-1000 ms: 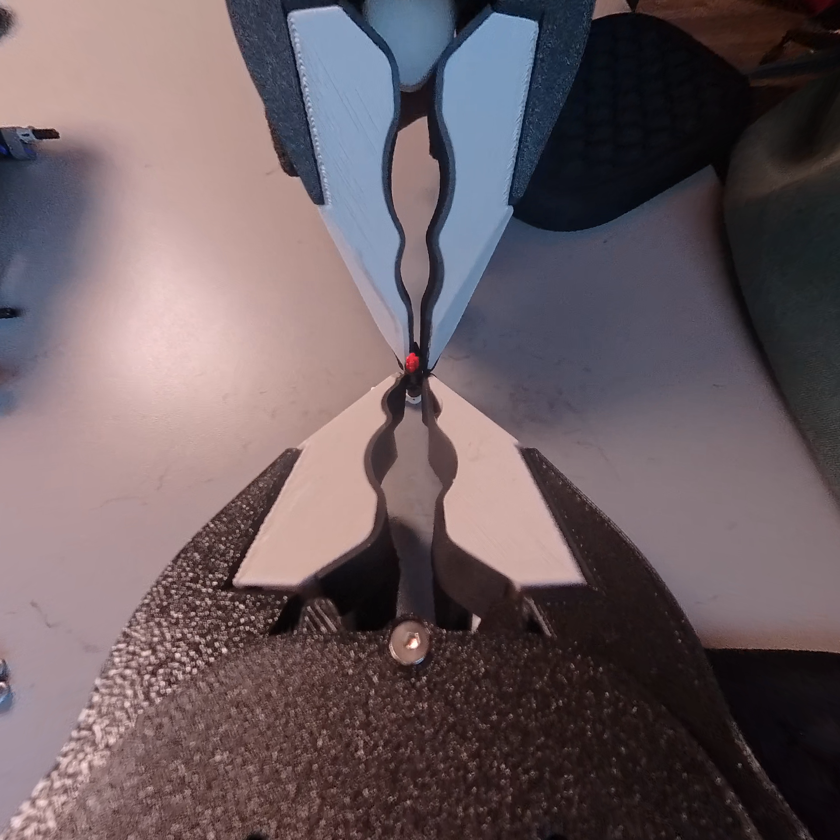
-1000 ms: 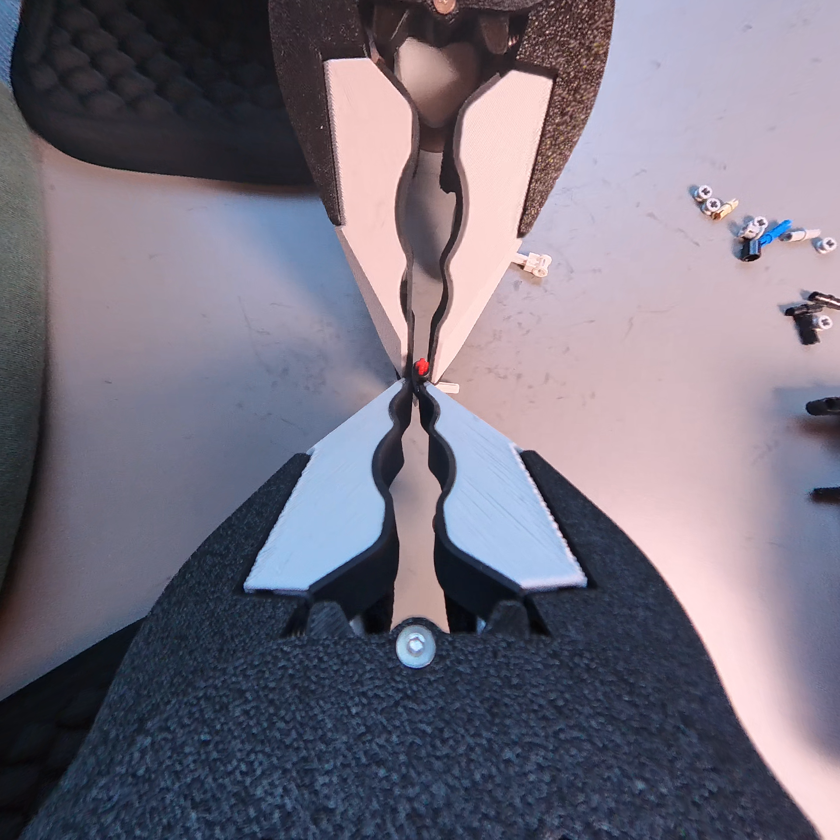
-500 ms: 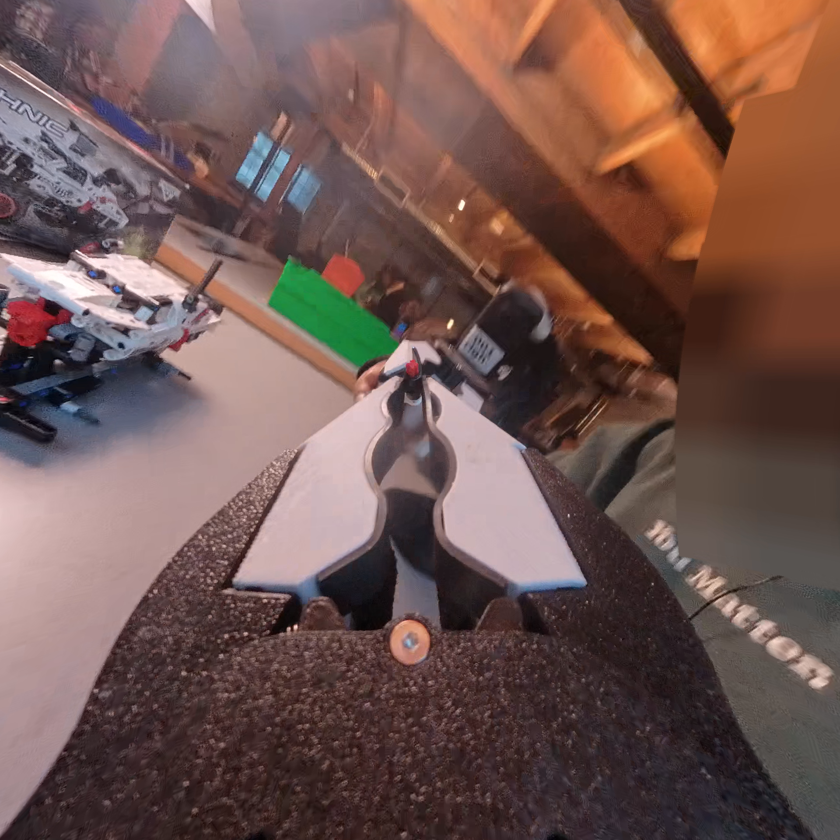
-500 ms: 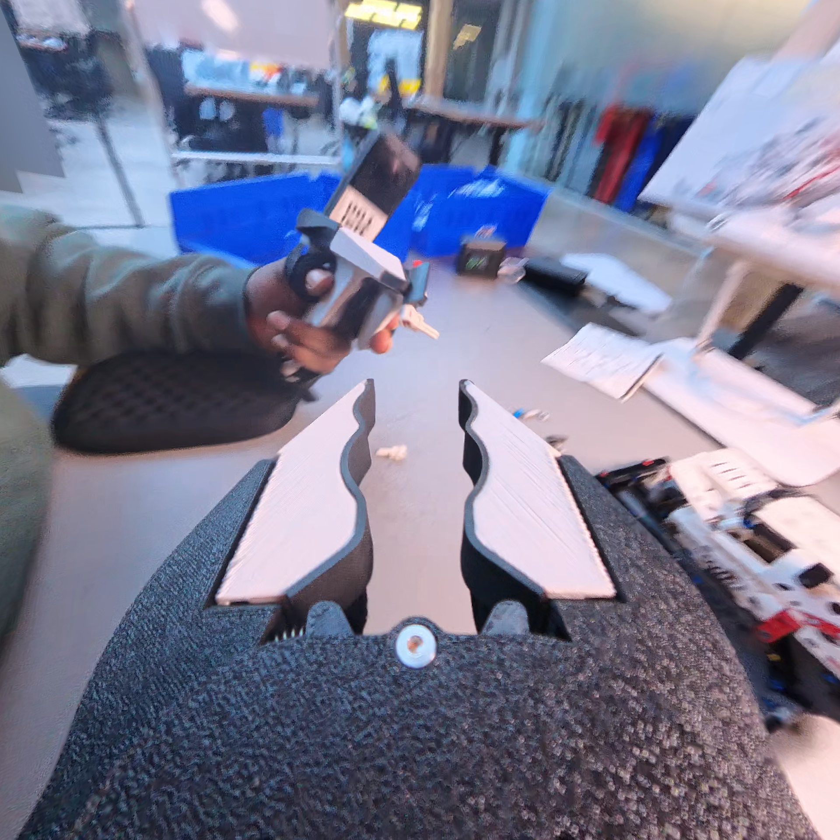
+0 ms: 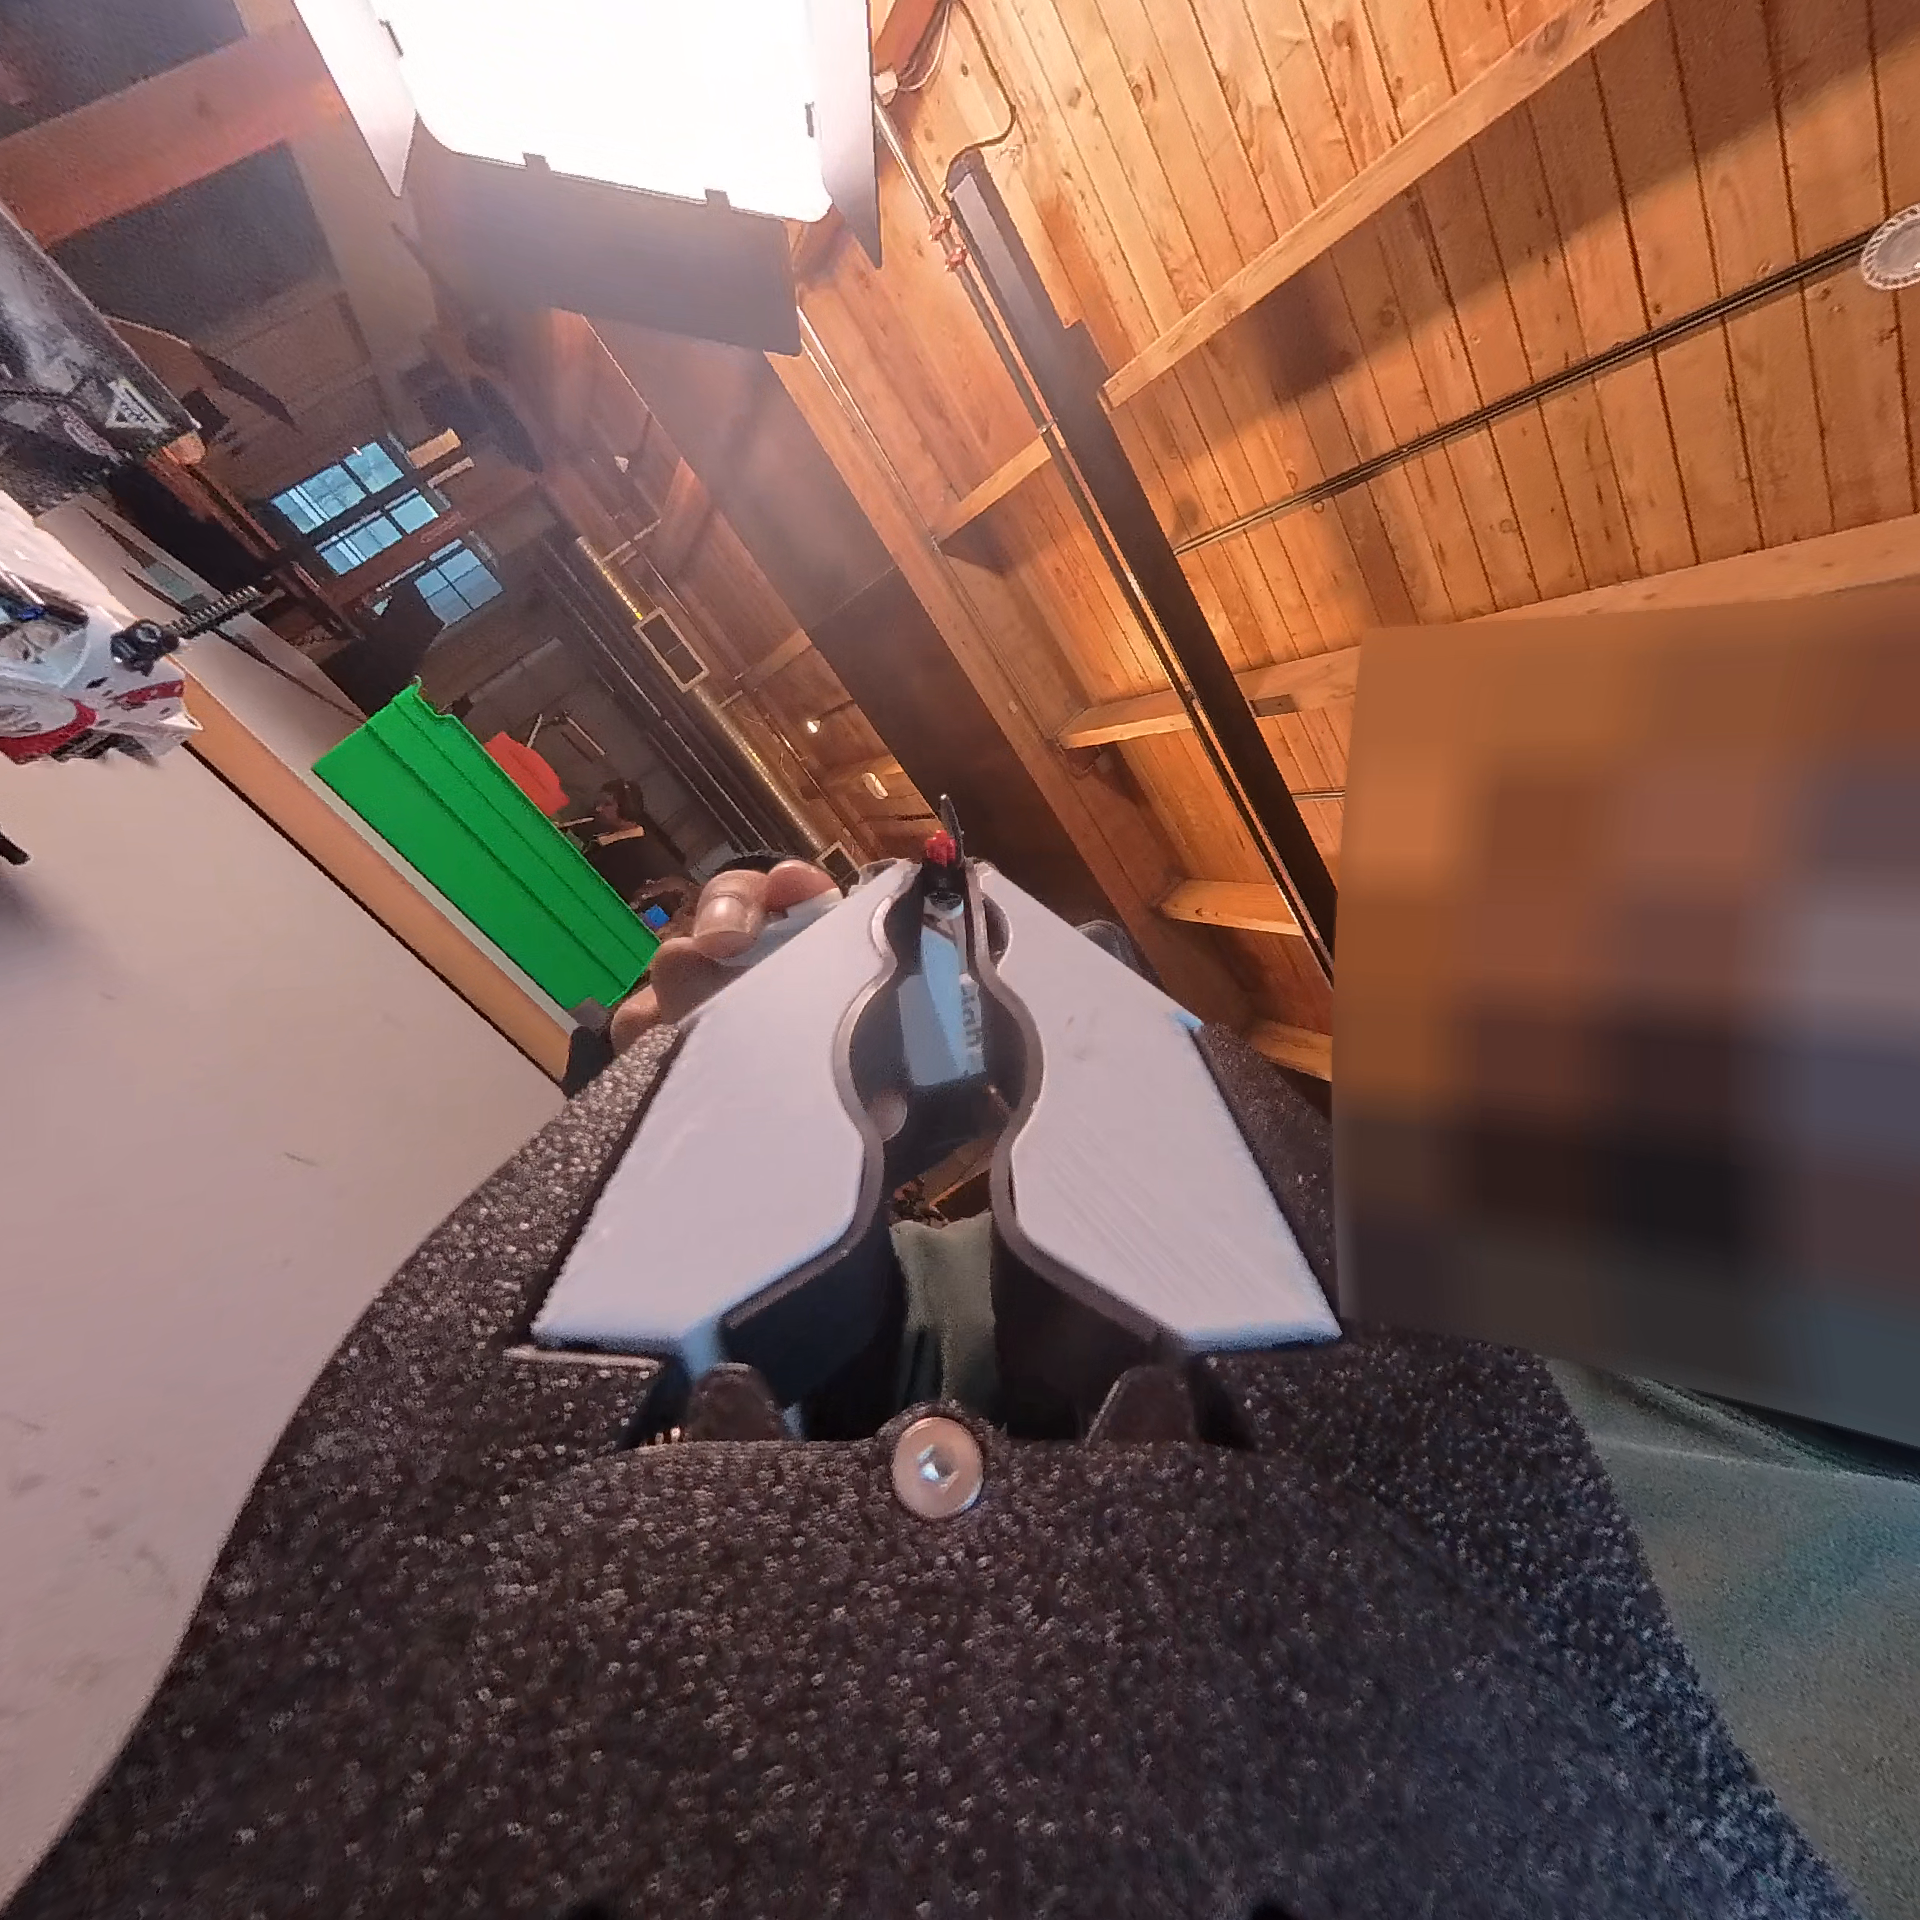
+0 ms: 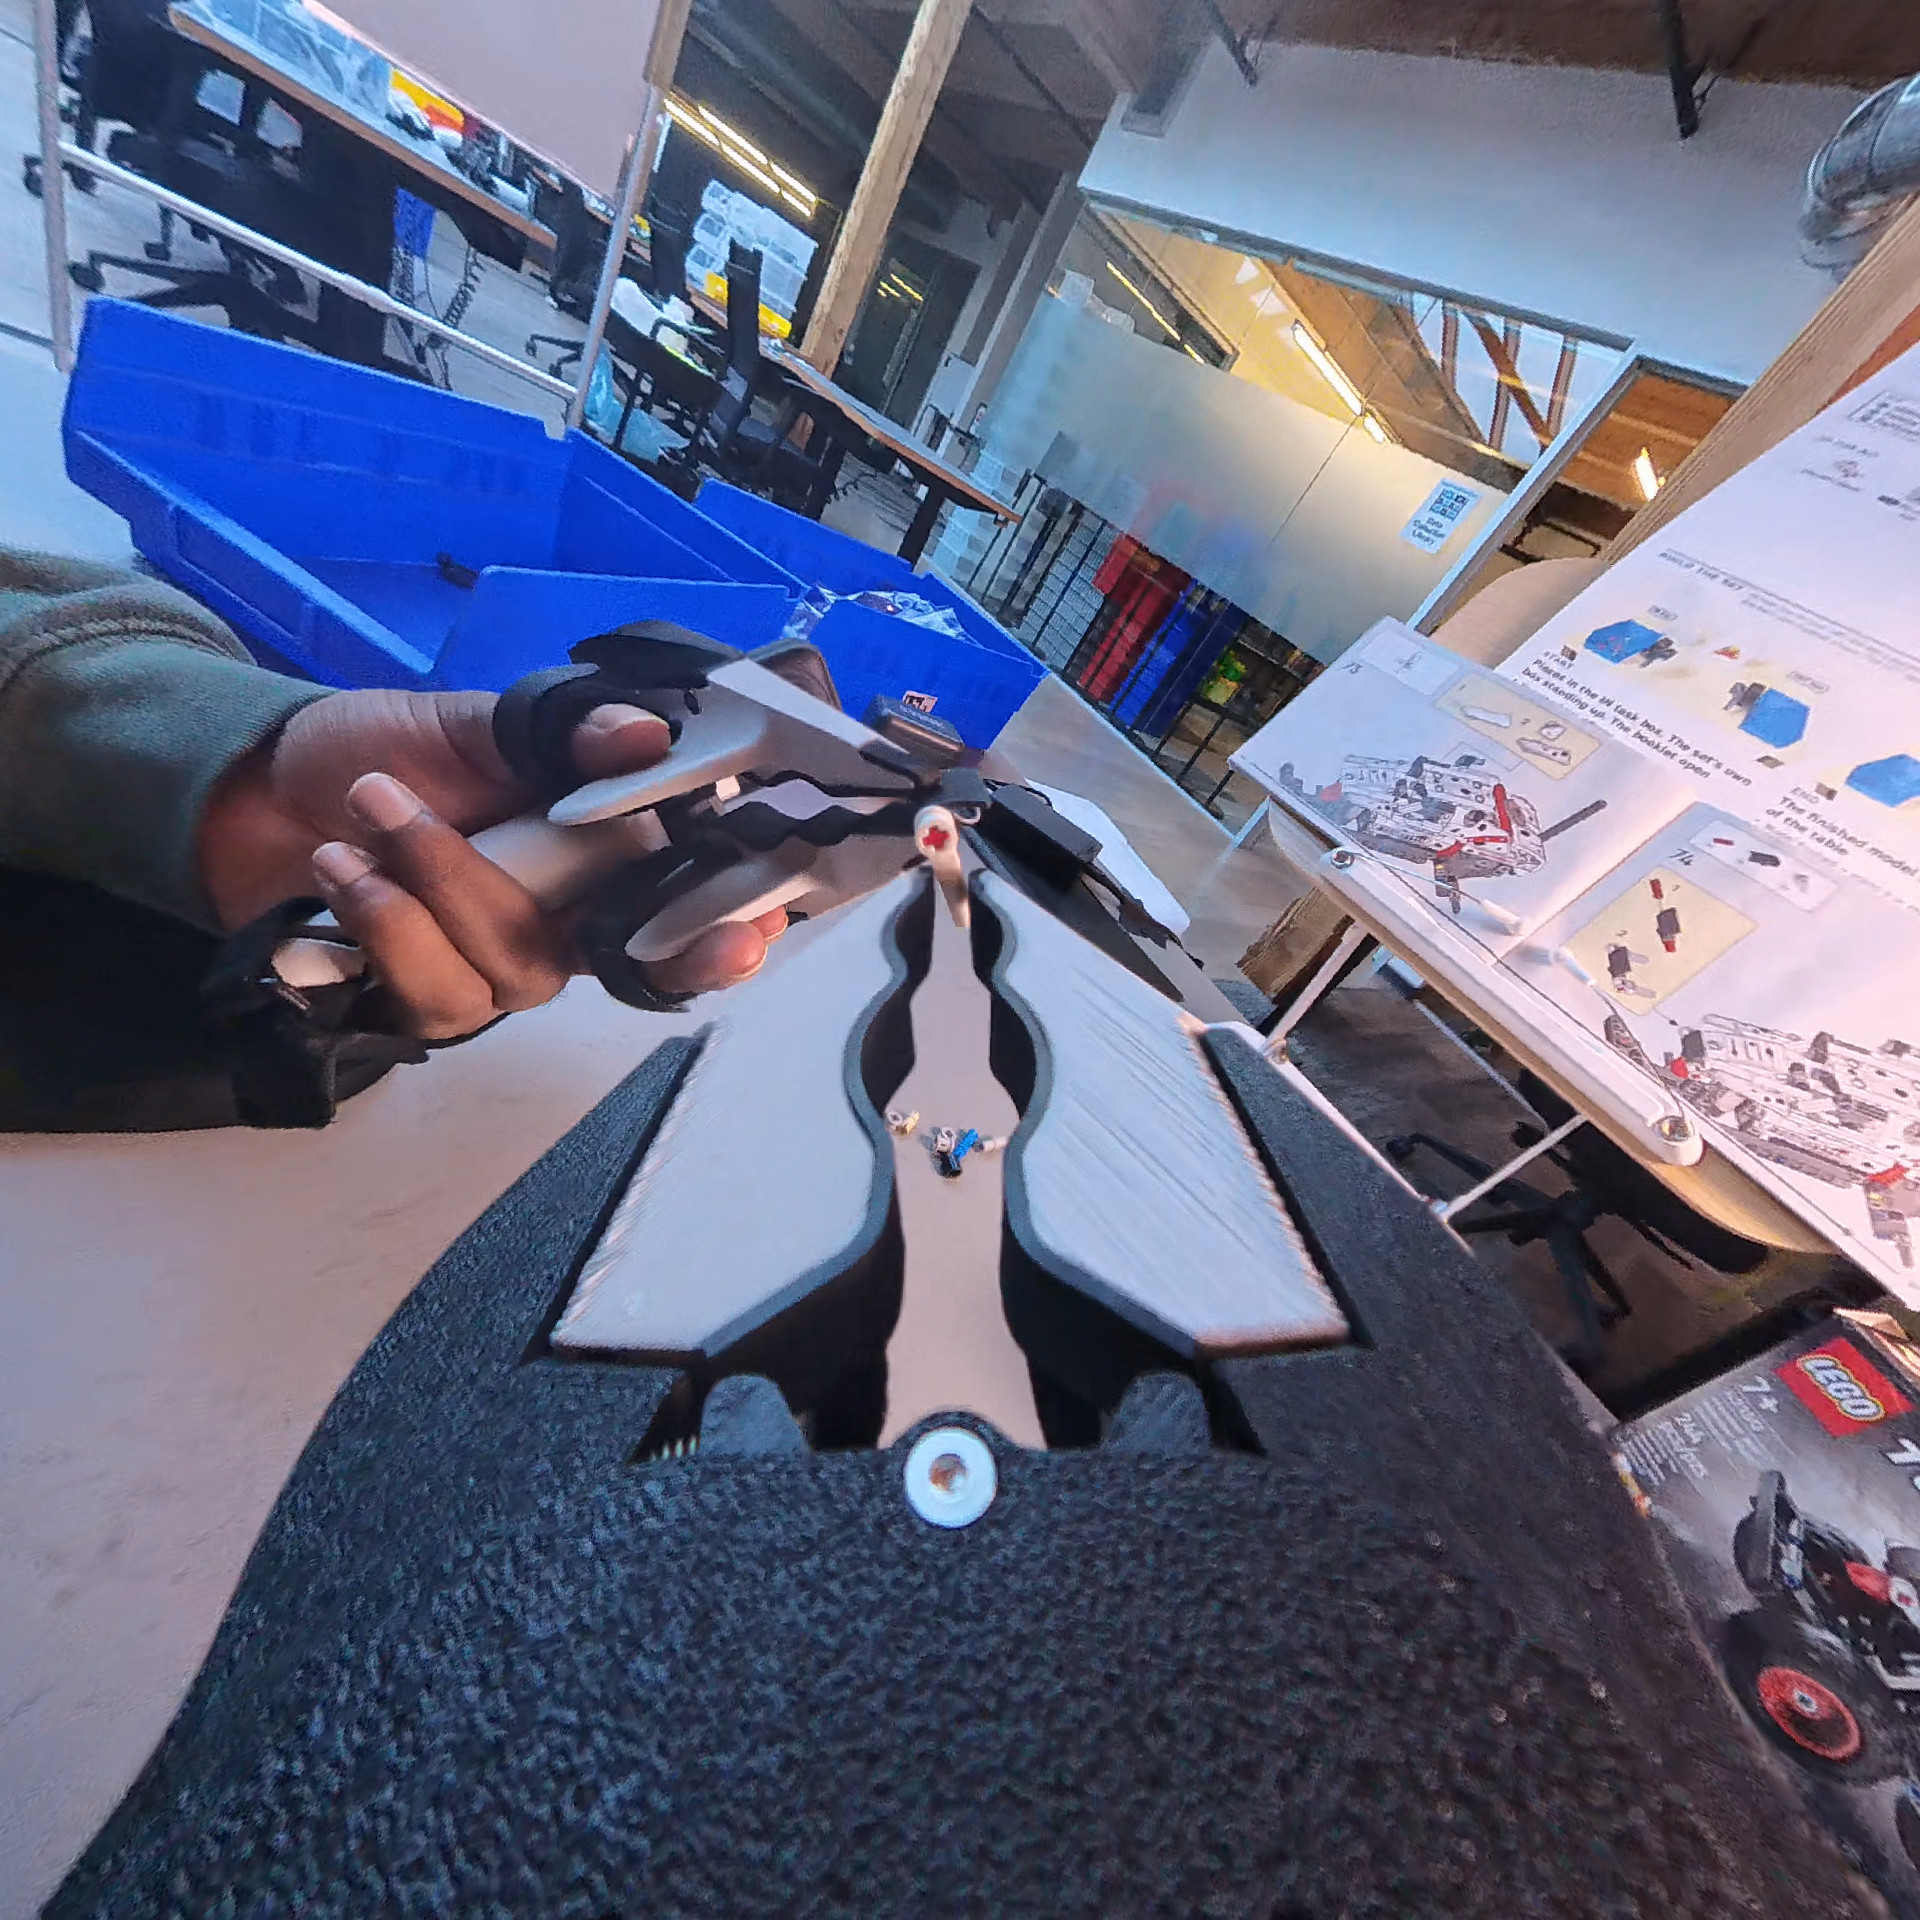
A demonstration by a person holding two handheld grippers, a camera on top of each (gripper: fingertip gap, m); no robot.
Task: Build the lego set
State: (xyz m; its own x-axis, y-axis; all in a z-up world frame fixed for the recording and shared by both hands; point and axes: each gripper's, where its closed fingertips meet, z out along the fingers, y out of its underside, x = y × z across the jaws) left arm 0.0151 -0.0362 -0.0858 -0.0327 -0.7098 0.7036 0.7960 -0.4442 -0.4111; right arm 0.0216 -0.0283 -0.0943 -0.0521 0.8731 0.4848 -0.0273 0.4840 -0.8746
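The left gripper (image 5: 943,883) is raised off the table and aimed up toward a wooden ceiling. Its jaws are pinched nearly together at the tips, clenched on a small lego piece (image 5: 940,854) with a red cross-shaped end. In the left wrist view the piece sticks out past the tips near the centre of the frame, its long axis running along the fingers and pointing away from the camera.

In the right wrist view the left gripper (image 6: 914,805) enters from the left, held in a hand (image 6: 447,862), and the same piece (image 6: 940,847) shows a pale stem with the red end uppermost, leaning slightly left of vertical.

The right gripper (image 6: 951,899) has its jaws parted by a narrow gap at the tips; the stem's lower end sits in that gap, but whether the tips touch it cannot be told.

Loose small parts (image 6: 951,1138) lie on the table (image 6: 208,1299) below. An instruction booklet (image 6: 1621,831) stands on the right, the set's box (image 6: 1787,1538) at lower right, a blue bin (image 6: 343,520) at upper left.
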